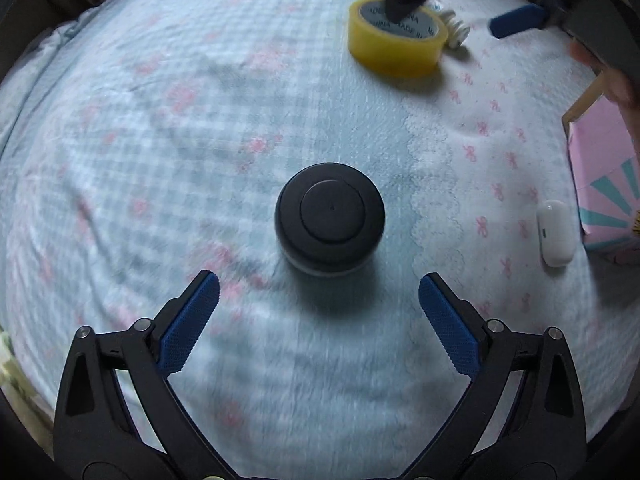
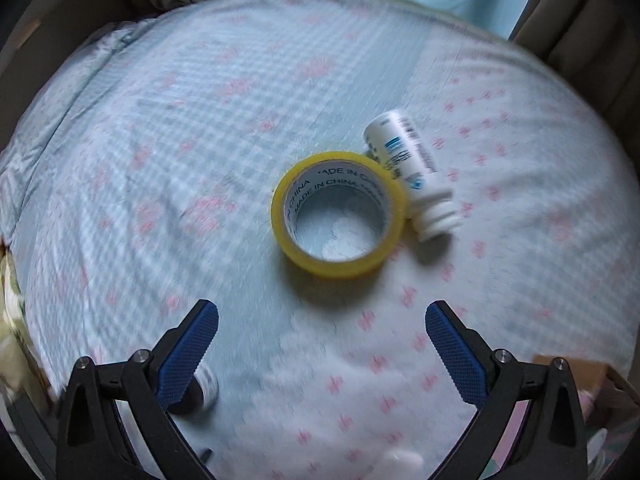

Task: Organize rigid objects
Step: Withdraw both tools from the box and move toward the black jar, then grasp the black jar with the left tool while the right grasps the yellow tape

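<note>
- Bed [image 1: 160, 140]: soft fleecy cover, pale blue check with pink bows; a scalloped seam runs to a white, bow-printed part on the right.
- Black round jar [image 1: 330, 220], domed lid with a raised disc, stands upright mid-bed, just ahead of the left hand-held gripper [image 1: 319, 296], centred between its blue ribbed pads; jaws spread wide, holding nothing.
- Yellow tape roll [image 2: 338, 216] lies flat, hollow core up, ahead of the right hand-held gripper [image 2: 322, 322]; jaws wide apart, empty.
- White plastic bottle [image 2: 412, 178], printed label, ridged neck, lies on its side touching the roll's far right.
- White earbud case [image 1: 557, 233] beside a pink box [image 1: 604, 184] at the bed's right edge.
</note>
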### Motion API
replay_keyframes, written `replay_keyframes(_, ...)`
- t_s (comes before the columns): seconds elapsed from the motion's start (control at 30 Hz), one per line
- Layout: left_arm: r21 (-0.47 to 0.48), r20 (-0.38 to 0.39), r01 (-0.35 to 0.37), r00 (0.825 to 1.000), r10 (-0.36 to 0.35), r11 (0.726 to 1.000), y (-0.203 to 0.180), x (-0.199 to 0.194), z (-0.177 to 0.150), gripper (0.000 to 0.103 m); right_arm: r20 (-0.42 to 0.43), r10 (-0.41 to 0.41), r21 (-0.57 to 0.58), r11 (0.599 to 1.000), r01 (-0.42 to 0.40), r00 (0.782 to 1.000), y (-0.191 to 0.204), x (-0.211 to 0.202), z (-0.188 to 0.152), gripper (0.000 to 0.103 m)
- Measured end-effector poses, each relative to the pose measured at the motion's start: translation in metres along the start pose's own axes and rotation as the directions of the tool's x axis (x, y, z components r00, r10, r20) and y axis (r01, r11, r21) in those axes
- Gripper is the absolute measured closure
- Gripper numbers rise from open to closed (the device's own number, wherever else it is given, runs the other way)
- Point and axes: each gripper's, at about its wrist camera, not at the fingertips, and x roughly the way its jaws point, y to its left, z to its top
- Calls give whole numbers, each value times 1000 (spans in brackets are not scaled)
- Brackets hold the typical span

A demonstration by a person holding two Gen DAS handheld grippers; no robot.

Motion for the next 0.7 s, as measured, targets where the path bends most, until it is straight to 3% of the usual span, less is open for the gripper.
replay_keyframes(0.3,61,1,6,1000,-6,998,-6,28,19,15,-98,-13,97,995,22,995,-7,54,36,0)
replay_keyframes(0.5,105,23,18,1000,-21,994,-8,34,30,28,-96,-54,126,990,66,994,-14,70,56,0)
replay_keyframes(0.7,101,31,37,999,-41,994,-5,37,34,32,-121,-79,162,982,98,990,-15,83,69,0)
